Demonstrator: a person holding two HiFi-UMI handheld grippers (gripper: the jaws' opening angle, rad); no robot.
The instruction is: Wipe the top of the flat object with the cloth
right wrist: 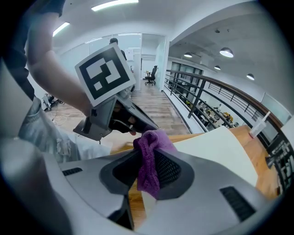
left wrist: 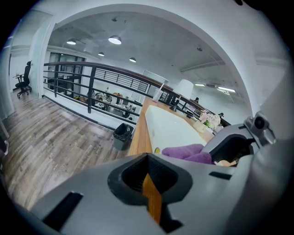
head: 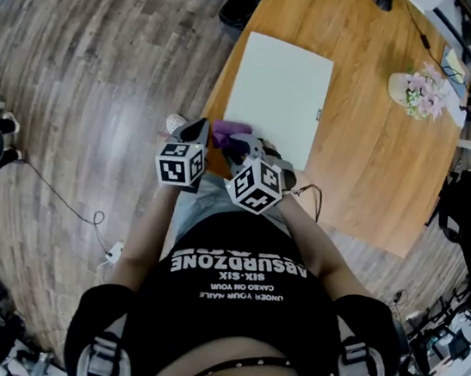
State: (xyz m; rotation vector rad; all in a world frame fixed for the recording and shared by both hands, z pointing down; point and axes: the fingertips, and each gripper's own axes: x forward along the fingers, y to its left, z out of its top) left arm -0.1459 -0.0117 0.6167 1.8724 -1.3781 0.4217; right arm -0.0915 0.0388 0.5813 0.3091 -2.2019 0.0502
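The right gripper [right wrist: 148, 170] has its jaws pinched on a purple cloth [right wrist: 149, 153], which bunches up at the table's [head: 378, 164] near edge, against the near end of the white flat object [head: 279, 98]. The left gripper [left wrist: 149, 186] is just beside it, jaws pressed together on nothing. A small pot of flowers [head: 419, 91] stands towards the far right edge, and a black bin [head: 241, 5] sits on the floor off the far left corner.

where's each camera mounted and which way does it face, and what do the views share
Head view: person's head, steeply down on wooden table and white flat object; shows torso, arms, left gripper, right gripper.
Left gripper view: on left gripper, along its shut empty jaws down the table; right gripper at right.
Right gripper view: on right gripper, past jaws pinching purple cloth toward left gripper and arm.
Shared: all show white flat object and purple cloth.
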